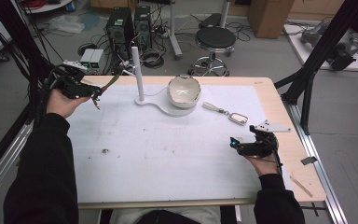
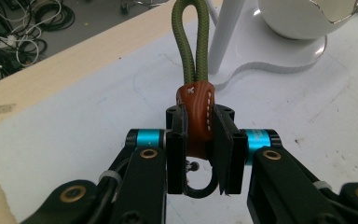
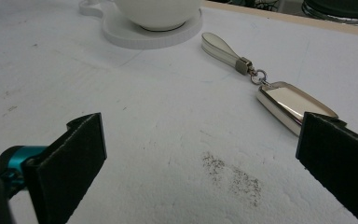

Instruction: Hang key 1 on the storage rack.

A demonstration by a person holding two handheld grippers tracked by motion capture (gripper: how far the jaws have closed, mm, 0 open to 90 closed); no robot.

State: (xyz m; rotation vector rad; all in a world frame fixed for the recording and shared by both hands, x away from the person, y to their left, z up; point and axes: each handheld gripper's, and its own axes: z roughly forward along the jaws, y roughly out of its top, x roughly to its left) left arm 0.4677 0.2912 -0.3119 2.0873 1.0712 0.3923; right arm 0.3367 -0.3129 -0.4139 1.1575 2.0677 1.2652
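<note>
My left gripper (image 2: pixel 200 128) is shut on the brown leather tab (image 2: pixel 196 107) of a key strap. The strap's olive green cord loop (image 2: pixel 190 42) sticks out past the jaws, and a black hook (image 2: pixel 200 189) hangs behind them. In the high view this gripper (image 1: pixel 93 95) is raised over the table's far left corner, with the cord loop (image 1: pixel 112 81) pointing right. My right gripper (image 1: pixel 235 143) stands open with nothing between its jaws, low over the white mat (image 1: pixel 168 154) at the right. Just beyond this gripper (image 3: pixel 200 135) lies a silver key fob (image 3: pixel 289 105) on a white strap (image 3: pixel 221 49).
A white stand with an upright post (image 1: pixel 137 72) and a white bowl (image 1: pixel 184 91) sits at the mat's far middle. The wooden table edge (image 1: pixel 303 163) runs along the right, with black frame struts (image 1: pixel 307 79) beside it. A stool (image 1: pixel 214 42) and computers (image 1: pixel 121 28) stand on the floor beyond.
</note>
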